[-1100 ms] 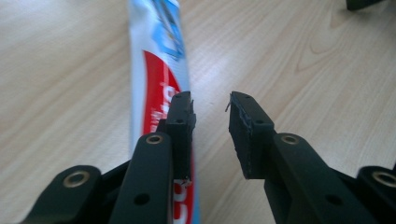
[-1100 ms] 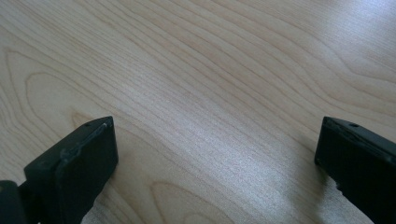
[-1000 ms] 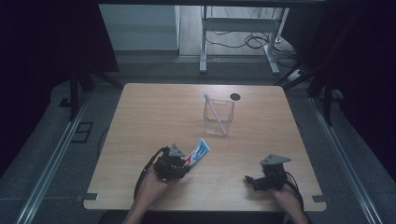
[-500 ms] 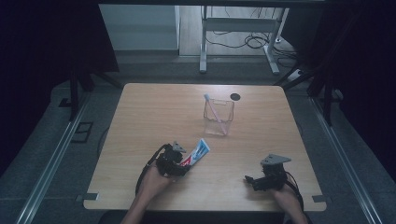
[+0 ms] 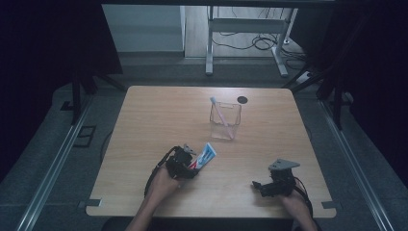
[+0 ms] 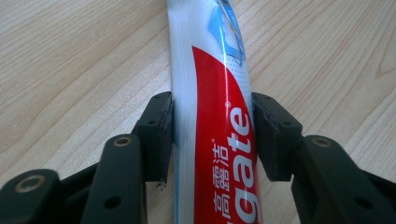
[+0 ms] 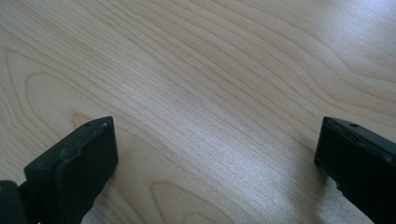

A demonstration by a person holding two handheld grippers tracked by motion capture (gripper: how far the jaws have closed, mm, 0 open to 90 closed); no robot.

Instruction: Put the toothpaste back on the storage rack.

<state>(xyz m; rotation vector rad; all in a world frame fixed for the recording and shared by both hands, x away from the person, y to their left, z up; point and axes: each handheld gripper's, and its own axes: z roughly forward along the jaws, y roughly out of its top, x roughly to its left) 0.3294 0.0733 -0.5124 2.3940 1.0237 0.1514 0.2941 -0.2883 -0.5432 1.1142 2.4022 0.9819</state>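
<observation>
Now toothpaste tube lies flat on tabletop, toward near edge, left of middle. Red-and-white body, blue at far end, white lettering. My left gripper straddles tube, jaws just closing; pads at both sides, seemingly pinching across width for lift. Right gripper rests near near-right corner, jaws wide apart, empty. Clear cup with toothbrush waits beyond.
</observation>
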